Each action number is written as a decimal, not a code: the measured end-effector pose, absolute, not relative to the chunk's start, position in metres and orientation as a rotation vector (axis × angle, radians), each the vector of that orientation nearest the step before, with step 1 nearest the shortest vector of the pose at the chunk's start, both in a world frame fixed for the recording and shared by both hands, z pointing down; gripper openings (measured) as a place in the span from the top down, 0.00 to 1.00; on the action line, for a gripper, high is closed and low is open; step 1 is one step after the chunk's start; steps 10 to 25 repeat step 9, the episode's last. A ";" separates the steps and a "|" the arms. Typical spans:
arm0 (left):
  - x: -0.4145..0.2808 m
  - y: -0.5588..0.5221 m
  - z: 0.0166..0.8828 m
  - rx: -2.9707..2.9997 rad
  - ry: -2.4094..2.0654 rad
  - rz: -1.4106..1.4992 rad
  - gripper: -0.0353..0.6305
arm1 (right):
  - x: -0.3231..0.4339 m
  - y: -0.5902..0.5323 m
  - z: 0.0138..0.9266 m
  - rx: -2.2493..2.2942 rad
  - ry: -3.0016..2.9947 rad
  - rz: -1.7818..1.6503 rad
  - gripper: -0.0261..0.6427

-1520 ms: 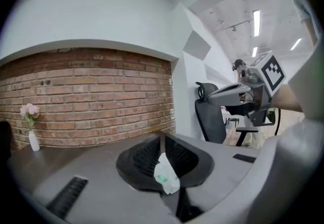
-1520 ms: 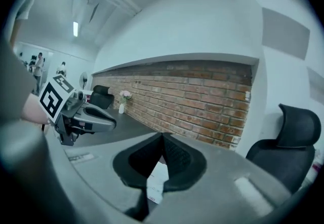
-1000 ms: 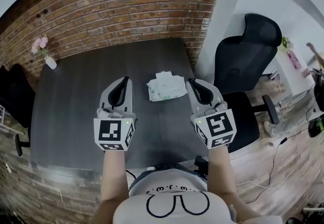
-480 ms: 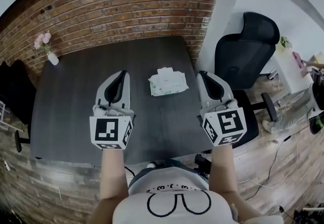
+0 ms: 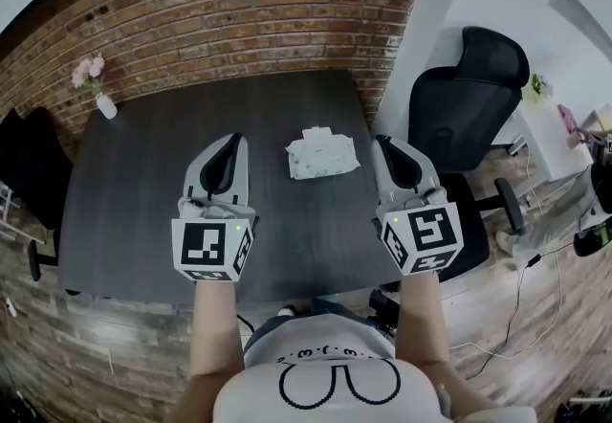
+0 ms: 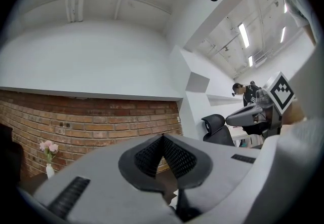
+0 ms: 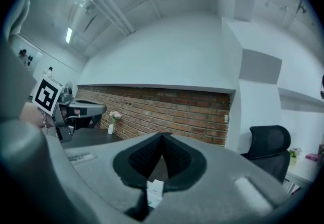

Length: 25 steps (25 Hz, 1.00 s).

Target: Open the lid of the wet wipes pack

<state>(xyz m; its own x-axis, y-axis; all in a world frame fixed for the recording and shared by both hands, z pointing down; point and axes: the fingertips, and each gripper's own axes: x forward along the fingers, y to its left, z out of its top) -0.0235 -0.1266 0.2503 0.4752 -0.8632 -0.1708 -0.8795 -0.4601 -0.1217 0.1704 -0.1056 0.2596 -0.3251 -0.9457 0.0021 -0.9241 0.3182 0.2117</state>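
Observation:
The white wet wipes pack lies flat on the dark table, toward its far right; a sliver of the pack shows below the jaws in the right gripper view. My left gripper hovers left of the pack, shut and empty. My right gripper hovers just right of the pack, over the table's right edge, also shut with nothing between its pads. Both point away from me, roughly level, above the tabletop. Whether the pack's lid is open I cannot tell.
A small vase of pink flowers stands at the table's far left corner by the brick wall. A black office chair stands right of the table. Another person is far off at the right.
Both grippers drew back toward me and rose a little; the right one also shifted rightward, away from the pack. The pack has not moved on the table. Both grippers stayed shut.

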 end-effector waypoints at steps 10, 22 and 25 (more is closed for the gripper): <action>-0.026 -0.125 0.253 -2.535 1.517 0.116 0.95 | 0.170 -0.107 0.265 1.725 -2.441 -0.240 0.97; -0.026 -0.125 0.253 -2.535 1.517 0.116 0.95 | 0.170 -0.107 0.265 1.725 -2.441 -0.240 0.97; -0.026 -0.125 0.253 -2.535 1.517 0.116 0.95 | 0.170 -0.107 0.265 1.725 -2.441 -0.240 0.97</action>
